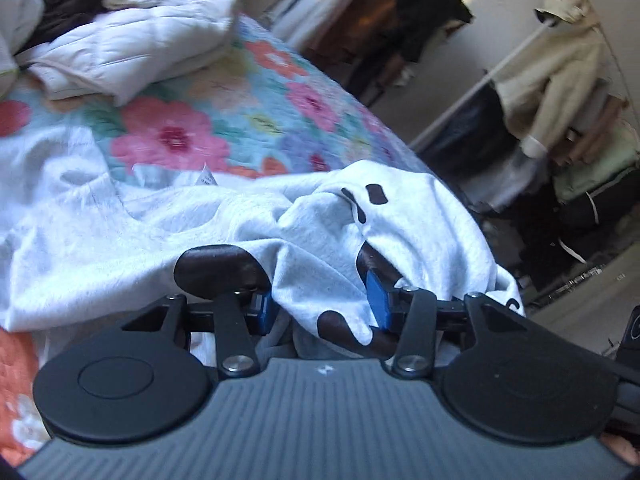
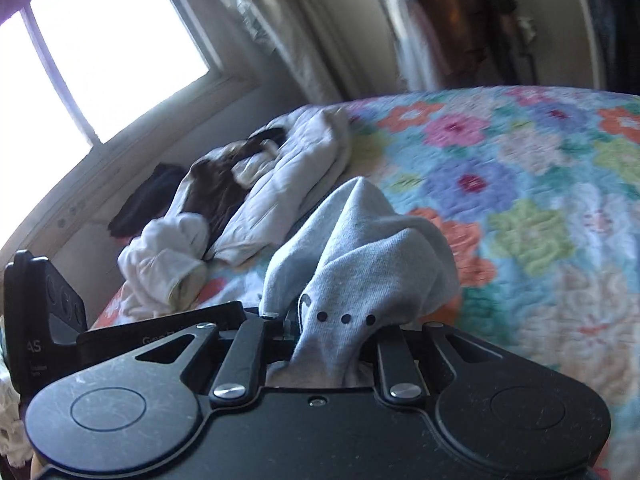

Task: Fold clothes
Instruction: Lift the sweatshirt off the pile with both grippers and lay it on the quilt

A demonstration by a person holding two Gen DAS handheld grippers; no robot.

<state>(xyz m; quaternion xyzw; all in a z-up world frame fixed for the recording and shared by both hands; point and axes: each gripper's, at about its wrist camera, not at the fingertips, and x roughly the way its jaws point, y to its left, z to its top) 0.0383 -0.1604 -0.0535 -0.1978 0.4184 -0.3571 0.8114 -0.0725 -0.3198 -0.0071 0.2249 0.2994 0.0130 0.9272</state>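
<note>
Left gripper (image 1: pixel 320 300): jaws part closed, pinching a bunched fold of the shirt (image 1: pixel 140 232), white with dark print. The rest of the shirt trails left over the quilt (image 1: pixel 224 92), likely held by an edge so it can be lifted and spread for folding.

Right gripper (image 2: pixel 332 320): jaws drawn close, clamped on another bunch of the same shirt, which peaks above the fingers and hides them. Two grips on one garment suggest a shake-out or a first fold.

Jacket (image 1: pixel 132 44): white, quilted, heaped far left on the bed with dark clothes, apparently awaiting its turn.

Left view only: clothes rail (image 1: pixel 480 80), far right, with hung garments.

Right view only: window (image 2: pixel 100 48), far left, and curtain (image 2: pixel 288 28).
</note>
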